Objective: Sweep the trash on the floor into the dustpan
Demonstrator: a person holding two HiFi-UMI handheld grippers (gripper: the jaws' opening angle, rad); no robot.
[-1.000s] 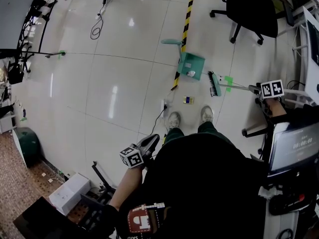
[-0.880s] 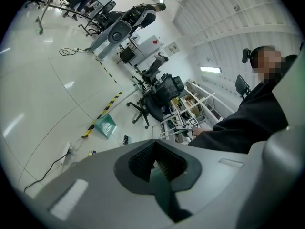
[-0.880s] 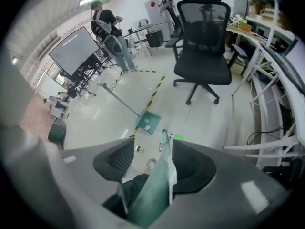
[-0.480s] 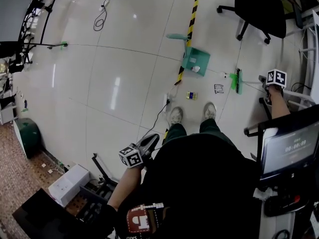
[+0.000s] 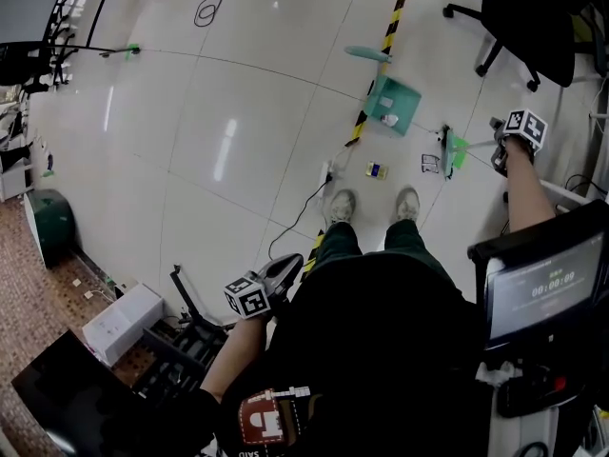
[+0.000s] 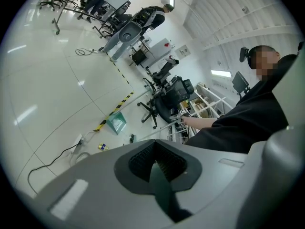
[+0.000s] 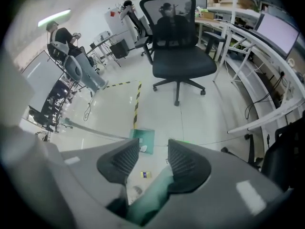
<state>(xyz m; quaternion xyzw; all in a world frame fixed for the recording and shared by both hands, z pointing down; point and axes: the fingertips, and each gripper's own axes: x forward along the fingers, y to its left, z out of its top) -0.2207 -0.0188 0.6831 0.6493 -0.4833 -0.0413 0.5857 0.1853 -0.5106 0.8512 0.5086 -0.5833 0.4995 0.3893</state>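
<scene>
A green dustpan [image 5: 395,103] stands on the white floor by the striped tape, with a white scrap [image 5: 389,119] in it. The green broom head [image 5: 447,150] rests on the floor to its right. The broom's handle runs to my right gripper [image 5: 497,150], which is shut on it. In the right gripper view the green handle [image 7: 152,192] lies between the jaws, which have just been closing on it. A yellow-blue packet [image 5: 377,169] and a small dark scrap [image 5: 430,163] lie near the broom. My left gripper [image 5: 285,272] hangs shut by the person's left side and carries nothing.
Black-yellow hazard tape [image 5: 381,55] runs past the dustpan. A power strip with a cable [image 5: 325,173] lies left of the person's shoes [image 5: 341,205]. A black office chair [image 5: 533,17] stands at the far right, and a monitor [image 5: 538,288] at the near right.
The right hand has come down and turned, and the broom head has swung away from the dustpan to the right. That uncovered a small dark scrap. The left gripper has barely shifted.
</scene>
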